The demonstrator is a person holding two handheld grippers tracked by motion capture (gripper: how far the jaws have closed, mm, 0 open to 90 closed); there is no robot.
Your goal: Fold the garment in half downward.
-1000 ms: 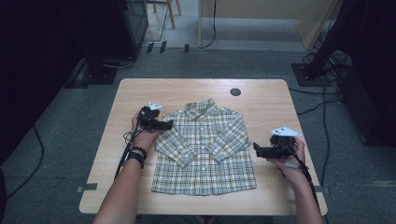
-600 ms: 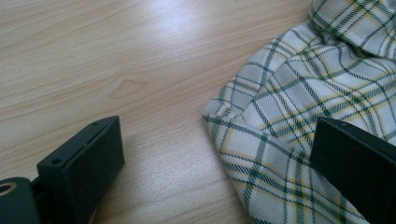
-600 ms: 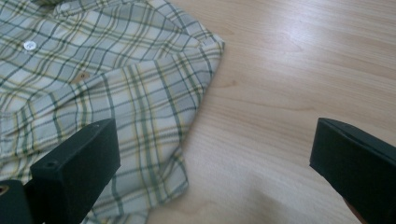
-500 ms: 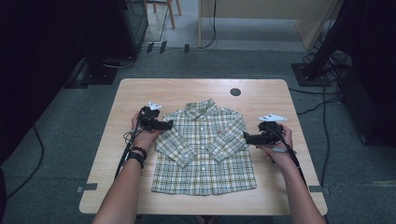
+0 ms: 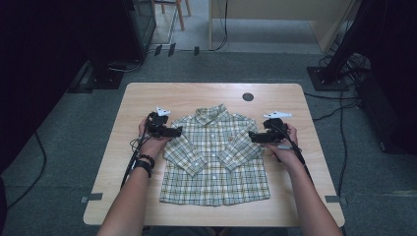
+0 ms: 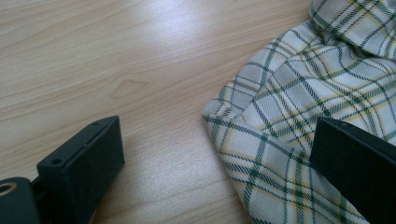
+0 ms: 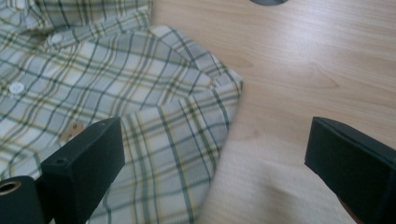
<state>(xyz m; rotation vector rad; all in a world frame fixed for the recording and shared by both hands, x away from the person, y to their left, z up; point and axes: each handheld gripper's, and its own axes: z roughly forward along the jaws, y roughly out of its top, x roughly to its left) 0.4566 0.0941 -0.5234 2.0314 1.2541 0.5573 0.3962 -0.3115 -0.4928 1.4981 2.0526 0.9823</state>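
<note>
Pale wooden table mid-frame, green-and-yellow plaid cotton shirt flat at centre; left gripper and right gripper gaping wide at shoulders.

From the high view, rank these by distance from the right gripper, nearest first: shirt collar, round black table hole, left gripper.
From the right gripper:
1. Round black table hole, just beyond it, toward the table's far edge.
2. Shirt collar, at the shirt's top middle.
3. Left gripper, across the shirt at the opposite shoulder.

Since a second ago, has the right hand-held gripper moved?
Yes. The right hand-held gripper moved up the wooden table and inward, reaching the plaid shirt's shoulder.
</note>
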